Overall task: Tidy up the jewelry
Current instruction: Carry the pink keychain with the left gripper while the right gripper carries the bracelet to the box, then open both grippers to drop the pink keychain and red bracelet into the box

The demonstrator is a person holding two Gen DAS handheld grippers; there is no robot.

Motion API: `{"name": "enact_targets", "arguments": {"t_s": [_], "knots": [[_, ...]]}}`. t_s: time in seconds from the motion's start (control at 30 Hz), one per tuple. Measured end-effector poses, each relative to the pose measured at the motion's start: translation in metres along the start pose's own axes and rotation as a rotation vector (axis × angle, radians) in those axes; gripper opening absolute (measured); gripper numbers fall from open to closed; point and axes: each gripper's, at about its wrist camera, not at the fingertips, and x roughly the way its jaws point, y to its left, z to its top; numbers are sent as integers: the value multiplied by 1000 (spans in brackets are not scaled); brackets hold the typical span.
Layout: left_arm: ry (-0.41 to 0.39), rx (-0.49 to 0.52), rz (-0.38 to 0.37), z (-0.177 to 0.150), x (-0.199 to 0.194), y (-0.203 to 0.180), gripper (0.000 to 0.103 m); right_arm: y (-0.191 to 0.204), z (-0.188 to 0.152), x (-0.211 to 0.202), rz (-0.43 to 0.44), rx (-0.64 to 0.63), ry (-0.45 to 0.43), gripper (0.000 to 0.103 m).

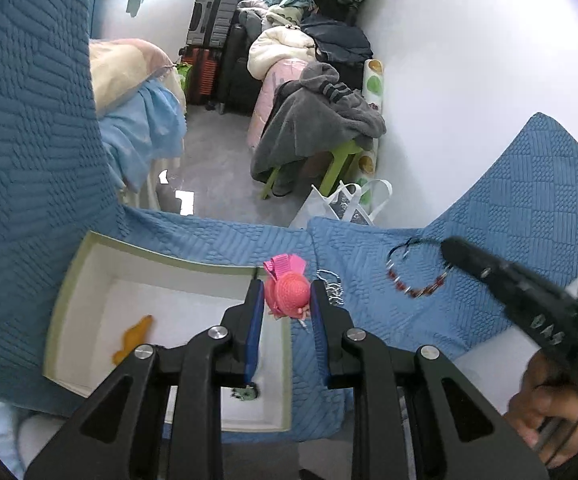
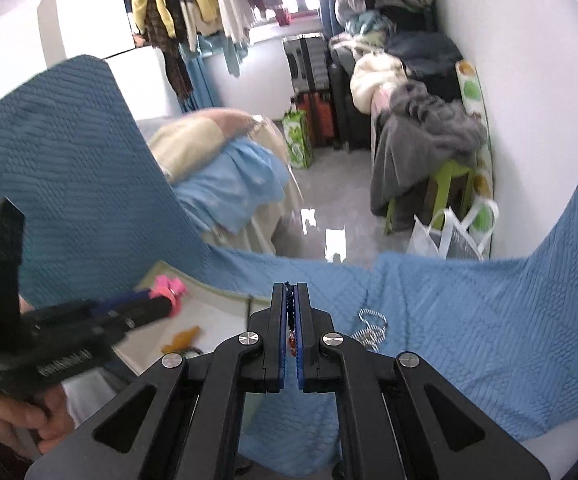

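My left gripper (image 1: pixel 285 294) is shut on a pink hat-shaped hair clip (image 1: pixel 287 289) and holds it over the right rim of the open white box (image 1: pixel 101 276). The box holds an orange piece (image 1: pixel 135 338) and a small green piece (image 1: pixel 245 393). My right gripper (image 2: pixel 289 300) is shut on the red beaded necklace (image 1: pixel 417 284), whose dark cord and red beads (image 2: pixel 291 338) show between its pads. The necklace hangs over the blue quilt in the left wrist view. A silver chain (image 1: pixel 331 288) lies on the quilt between the grippers, also in the right wrist view (image 2: pixel 371 328).
The blue quilted cover (image 1: pixel 509 216) spreads under everything and rises at both sides. Beyond its far edge are the floor, a white tote bag (image 1: pixel 341 204), a green stool with grey clothes (image 1: pixel 317 128), suitcases and a bed.
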Motion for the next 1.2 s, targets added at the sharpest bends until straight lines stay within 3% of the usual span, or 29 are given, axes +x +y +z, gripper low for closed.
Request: {"name": "enact_targets", "arguments": {"t_s": [0.43, 0.6, 0.93, 1.2], "knots": [[-11, 51, 21, 21, -39, 42, 24, 56, 19, -20, -18, 61, -54, 2], [23, 27, 32, 12, -27, 65, 24, 73, -1, 5, -21, 43, 8, 2], [157, -35, 56, -36, 10, 99, 24, 87, -54, 60, 18, 63, 164, 2], [206, -64, 77, -59, 17, 105, 24, 87, -77, 77, 30, 74, 246, 2]]}}
